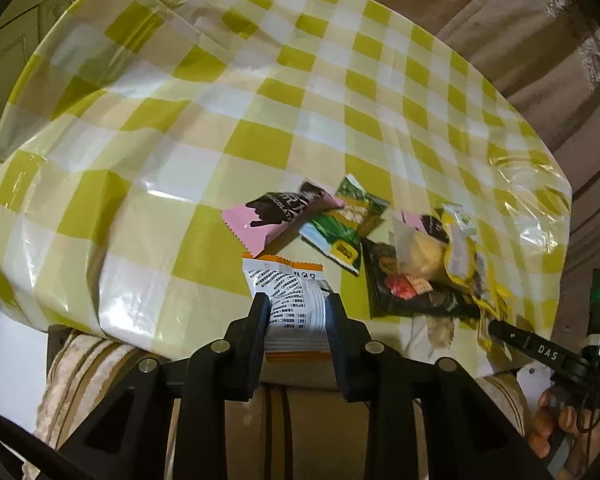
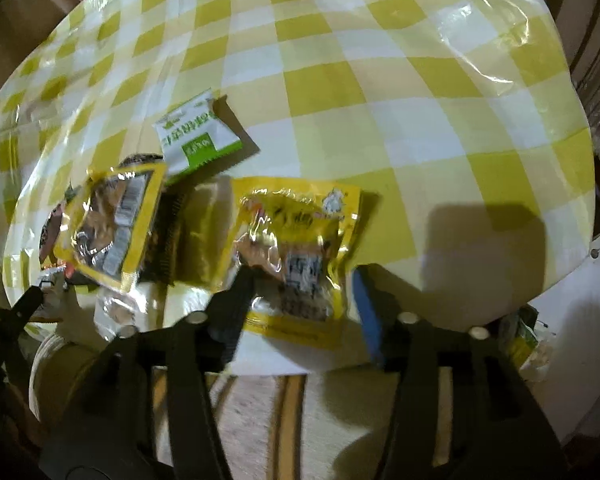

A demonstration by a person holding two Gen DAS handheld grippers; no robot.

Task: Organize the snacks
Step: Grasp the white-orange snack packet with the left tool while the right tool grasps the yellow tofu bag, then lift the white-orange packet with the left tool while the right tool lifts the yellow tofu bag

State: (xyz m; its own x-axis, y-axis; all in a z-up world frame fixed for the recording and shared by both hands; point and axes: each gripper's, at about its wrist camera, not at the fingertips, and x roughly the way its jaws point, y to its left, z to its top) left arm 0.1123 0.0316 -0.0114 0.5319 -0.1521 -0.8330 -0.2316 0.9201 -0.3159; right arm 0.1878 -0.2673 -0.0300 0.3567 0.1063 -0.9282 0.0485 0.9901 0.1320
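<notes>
My left gripper [image 1: 296, 312] is shut on a white and orange snack packet [image 1: 290, 304], held above the near edge of the table. Ahead lie a pink chocolate packet [image 1: 276, 216], a green packet [image 1: 346, 228], a black packet [image 1: 404, 284] and yellow packets [image 1: 460, 256] in a loose pile. My right gripper [image 2: 304, 284] is open, its fingers on either side of a yellow packet [image 2: 300, 248] that lies on the table. A second yellow packet [image 2: 112, 224] and a white and green packet [image 2: 196, 136] lie to its left.
The round table [image 1: 260, 80] has a glossy yellow and white checked cover. A striped beige cushion [image 1: 300, 420] sits below its near edge. Brown sofa cushions [image 1: 540, 40] stand behind, a white cabinet [image 1: 16, 40] at the far left.
</notes>
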